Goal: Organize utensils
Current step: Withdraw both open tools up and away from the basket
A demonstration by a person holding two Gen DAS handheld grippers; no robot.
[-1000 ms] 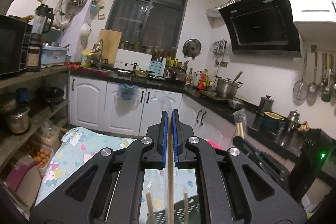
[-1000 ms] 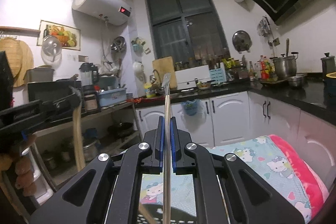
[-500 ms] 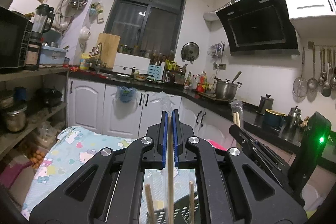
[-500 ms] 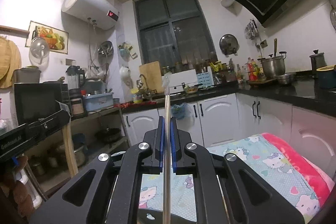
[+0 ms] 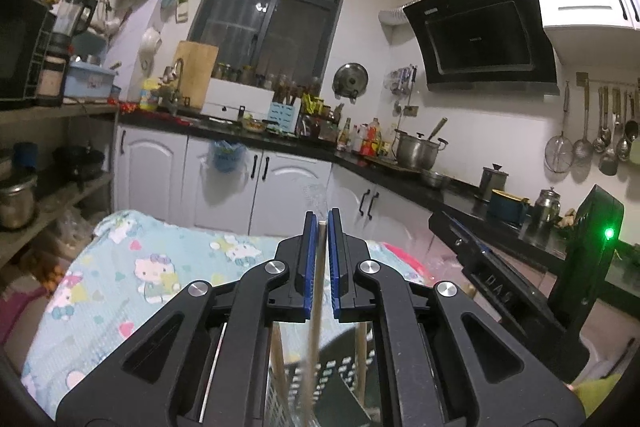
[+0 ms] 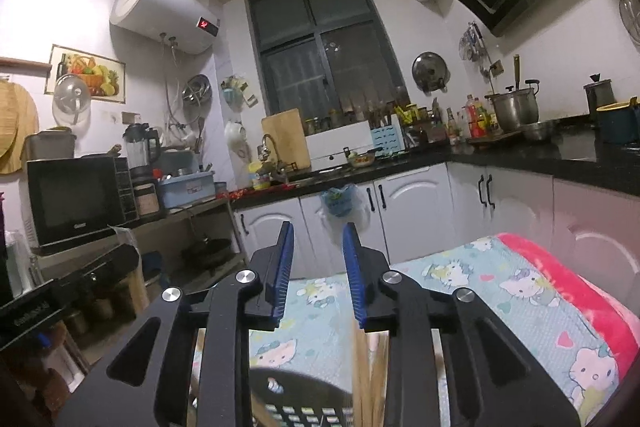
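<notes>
My left gripper (image 5: 319,227) is shut on a thin upright chopstick (image 5: 316,307), whose top is level with the blue pad tips. Its lower end reaches into a black perforated holder (image 5: 340,367) directly below, where two more wooden chopsticks (image 5: 276,359) stand. The jaws of my right gripper (image 6: 318,239) are opening and nothing is between the blue pads (image 6: 285,267). Just under them, blurred wooden chopsticks (image 6: 366,371) stand in the same black holder (image 6: 304,417).
The holder stands on a table under a light blue cartoon-cat cloth (image 5: 132,275) with a pink blanket edge (image 6: 568,267). White cabinets and a crowded black counter (image 6: 520,155) run behind. A shelf with a microwave (image 6: 72,199) is on the left.
The right jaws have parted and the long utensil they held has dropped out of them toward the holder. Both grippers have come down closer to the holder. The left still grips its chopstick.
</notes>
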